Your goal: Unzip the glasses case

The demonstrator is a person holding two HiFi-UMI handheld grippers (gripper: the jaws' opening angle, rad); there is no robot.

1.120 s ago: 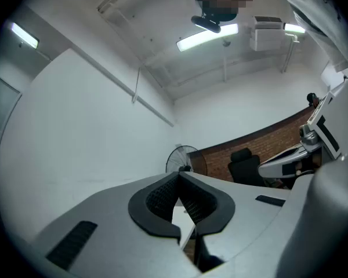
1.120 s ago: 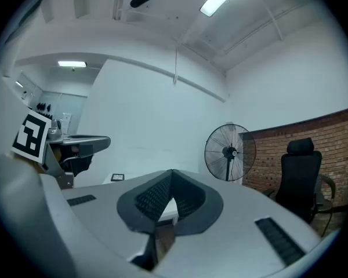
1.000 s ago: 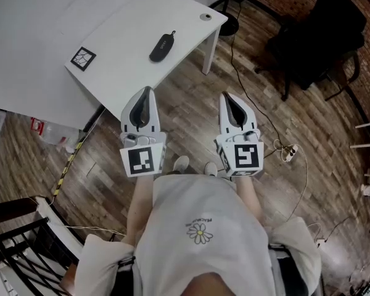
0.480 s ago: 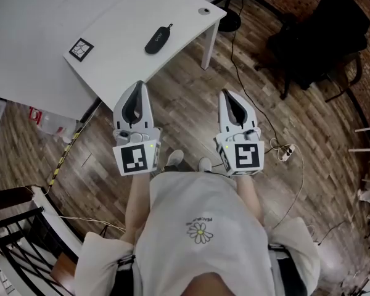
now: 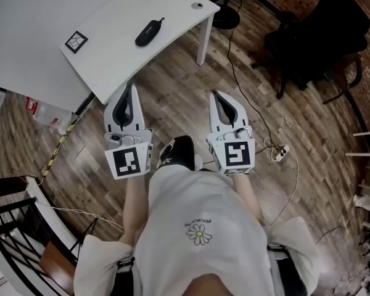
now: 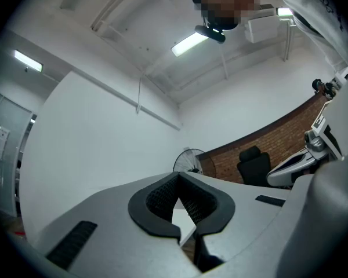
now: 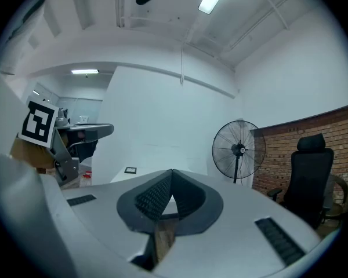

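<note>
A dark, oblong glasses case (image 5: 148,32) lies on the white table (image 5: 120,63) in the head view, near the table's far right part. My left gripper (image 5: 129,87) hangs over the wooden floor just short of the table's near edge, shut and empty. My right gripper (image 5: 215,95) is level with it to the right, over the floor, also shut with nothing in it. Both point toward the table. In the left gripper view the left gripper (image 6: 178,175) shows its tips meeting, and the right gripper view shows the same for the right gripper (image 7: 171,172). The case appears in neither gripper view.
A square marker card (image 5: 76,41) lies on the table left of the case. A black office chair (image 5: 314,32) stands at the right, a fan base (image 5: 225,18) beyond the table corner. A cable with a plug (image 5: 277,152) runs over the floor. Black railings (image 5: 12,227) are at the lower left.
Both grippers have drifted toward the table and slightly left in the head view. The table and case sit further to the upper left of the frame. One shoe now shows between the grippers.
</note>
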